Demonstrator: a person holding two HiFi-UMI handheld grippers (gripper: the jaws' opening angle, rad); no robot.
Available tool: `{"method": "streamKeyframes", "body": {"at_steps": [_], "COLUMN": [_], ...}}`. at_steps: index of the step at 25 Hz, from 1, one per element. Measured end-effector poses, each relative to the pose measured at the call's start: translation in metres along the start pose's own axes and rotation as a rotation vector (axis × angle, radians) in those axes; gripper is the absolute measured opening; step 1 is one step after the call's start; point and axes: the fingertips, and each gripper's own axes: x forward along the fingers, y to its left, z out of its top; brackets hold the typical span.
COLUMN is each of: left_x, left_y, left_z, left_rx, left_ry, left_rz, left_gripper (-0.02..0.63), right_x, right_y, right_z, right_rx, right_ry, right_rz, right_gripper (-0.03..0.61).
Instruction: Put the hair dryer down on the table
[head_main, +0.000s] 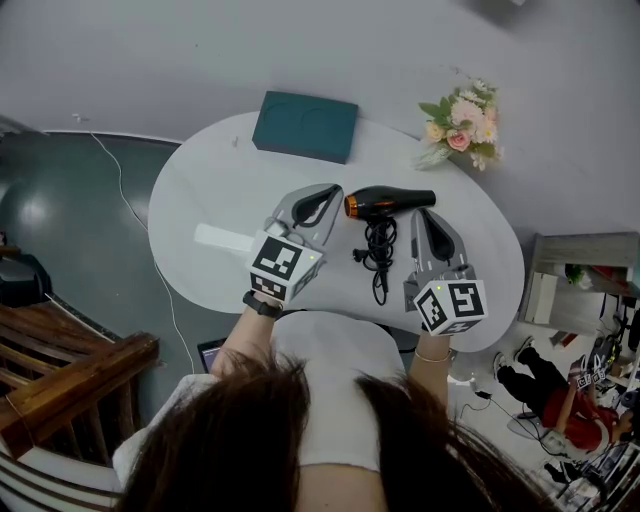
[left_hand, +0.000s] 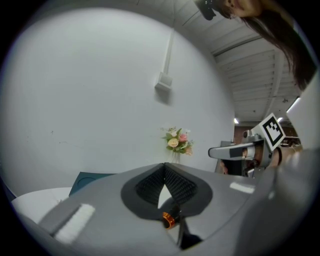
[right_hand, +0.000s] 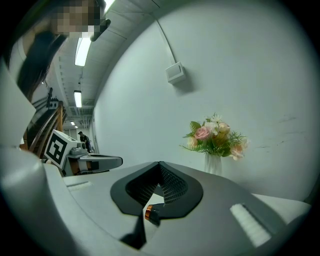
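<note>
- The hair dryer (head_main: 388, 202) is lying flat on the white tabletop (head_main: 205, 205). Its orange end is pointing toward the left tongs (head_main: 328, 192), and its black cord (head_main: 379, 252) is trailing back toward the person.
- The left tongs are hovering just beside that orange end, jaws pressed together with nothing pinched. In the left gripper view, only the dryer's orange ring (left_hand: 169, 219) is peeking through the gap under the pads.
- The right tongs (head_main: 424, 214) are sitting just beside the dark end, jaws closed and empty as well. I can't tell if the tip is grazing the dryer or not.
- So to me the put-down is looking basically done: the dryer is resting on its own and neither pair is gripping it.
- Next move, I'm guessing, is just backing both tongs away. The cord is lying right between them, so they'd need to lift clear rather than drag across it.
- The teal box (head_main: 305, 126) and the flowers (head_main: 462, 125) are sitting well apart from all this, so they're not in the way.
</note>
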Motion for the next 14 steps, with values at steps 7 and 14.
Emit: {"method": "streamKeyframes", "body": {"at_steps": [7,14], "left_x": [-0.006,-0.009], "left_y": [0.006,0.011], "left_z": [-0.001,-0.002], "left_rx": [-0.003,-0.005], "left_ry": [-0.001,0.000], "left_rz": [0.007,0.004], "left_gripper": [0.058,0.058], "right_x": [0.005,0.008], "right_y": [0.006,0.009], "right_z": [-0.001,-0.004], "right_rx": [-0.005,-0.004], "right_ry": [0.007,0.020], "right_rz": [0.009,0.002], "right_gripper": [0.002,0.002]}}
